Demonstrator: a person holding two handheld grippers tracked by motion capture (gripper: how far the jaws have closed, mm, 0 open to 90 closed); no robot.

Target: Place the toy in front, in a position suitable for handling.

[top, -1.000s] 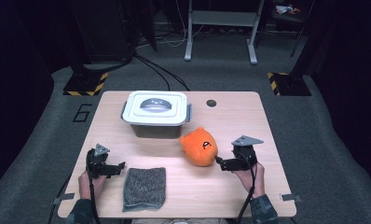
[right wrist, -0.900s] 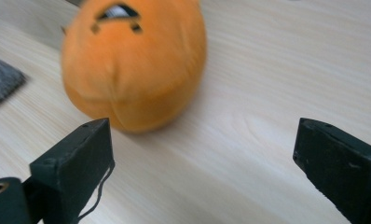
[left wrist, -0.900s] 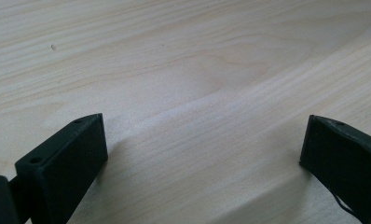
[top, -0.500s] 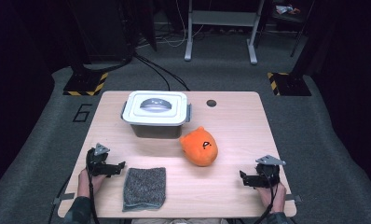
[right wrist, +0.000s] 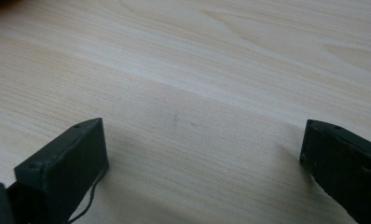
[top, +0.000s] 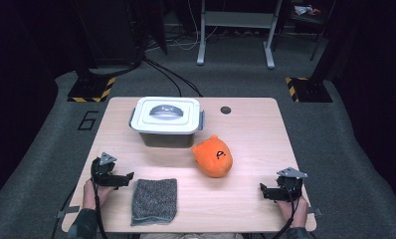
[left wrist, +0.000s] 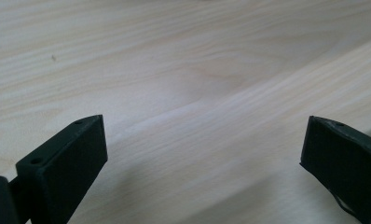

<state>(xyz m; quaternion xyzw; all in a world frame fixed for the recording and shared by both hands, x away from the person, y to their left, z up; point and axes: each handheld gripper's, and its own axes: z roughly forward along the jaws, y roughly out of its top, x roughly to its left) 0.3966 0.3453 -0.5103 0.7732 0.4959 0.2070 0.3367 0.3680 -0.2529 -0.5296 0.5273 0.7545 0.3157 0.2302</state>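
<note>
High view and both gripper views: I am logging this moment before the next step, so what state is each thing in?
Storage box: upright, lid on.
Orange plush toy: lying free on the table, touched by nothing.
Grey cloth: folded, flat at the near edge.
Left gripper: open, nothing between the jaws, low over bare wood.
Right gripper: open, nothing between the jaws, low over bare wood.

Orange plush toy (top: 213, 157) lying mid-table, just front-right of closed white box, untouched.

Both grippers' jaws wide apart.
</note>
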